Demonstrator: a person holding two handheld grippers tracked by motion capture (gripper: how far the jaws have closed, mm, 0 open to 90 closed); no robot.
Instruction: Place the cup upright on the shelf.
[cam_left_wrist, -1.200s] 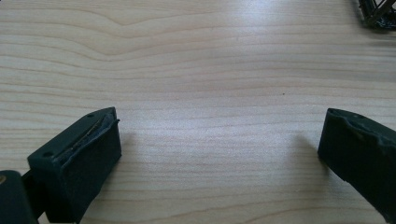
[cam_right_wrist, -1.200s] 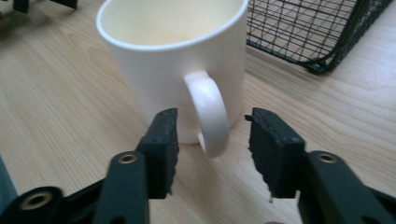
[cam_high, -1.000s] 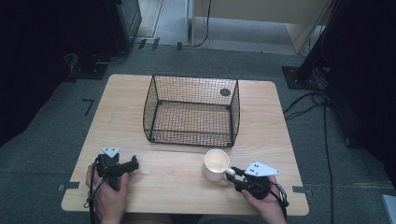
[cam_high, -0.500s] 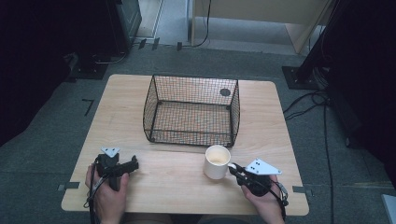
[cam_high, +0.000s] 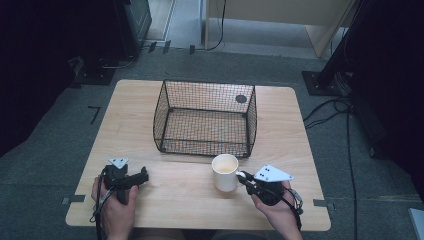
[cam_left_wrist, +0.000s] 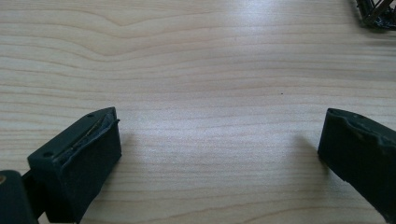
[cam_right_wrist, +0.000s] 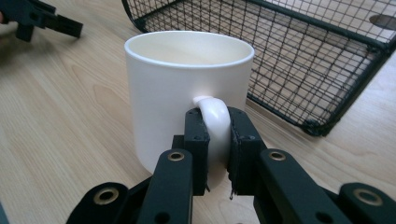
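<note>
A white mug stands upright just in front of the black wire basket. My right gripper is shut on the mug's handle, both black pads pressing its sides, and its jaws have just closed on it. The mug hangs a little above the wooden table. My left gripper rests low over the table at the front left, jaws wide open with bare wood between them.
The wire basket is empty and sits mid-table, its near rim close behind the mug. A dark round spot marks the table behind the basket. The left gripper shows far off in the right gripper view.
The right gripper closed on the mug's handle and lifted the mug slightly, shifting it toward the basket. The left gripper stayed put.
</note>
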